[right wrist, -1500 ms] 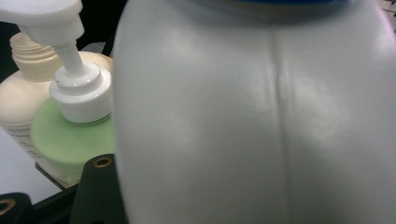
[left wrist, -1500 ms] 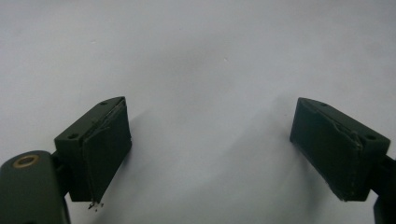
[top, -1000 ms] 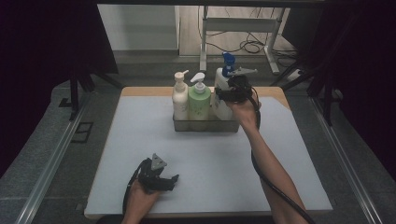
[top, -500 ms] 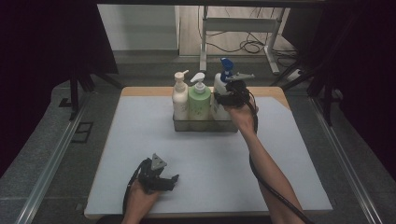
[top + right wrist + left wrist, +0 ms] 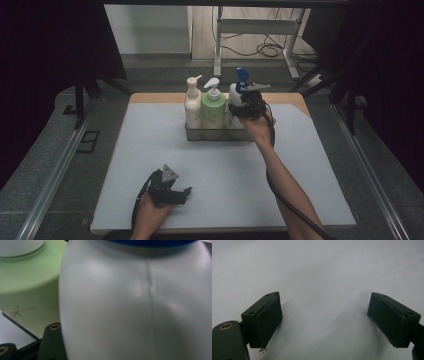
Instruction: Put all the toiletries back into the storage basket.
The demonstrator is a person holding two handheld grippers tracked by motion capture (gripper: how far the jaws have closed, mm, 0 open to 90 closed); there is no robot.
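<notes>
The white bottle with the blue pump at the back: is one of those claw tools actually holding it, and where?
Yes. The right gripper grips the white bottle around its body, below the blue pump. The left gripper holds nothing.

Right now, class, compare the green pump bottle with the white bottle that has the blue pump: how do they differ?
The green pump bottle has a white pump; the white bottle has a blue one. The green bottle stands in the middle of the tray, the white bottle at its right end. The green bottle stands free; the right gripper is on the white bottle, which stands higher. Both are upright pump bottles.
</notes>
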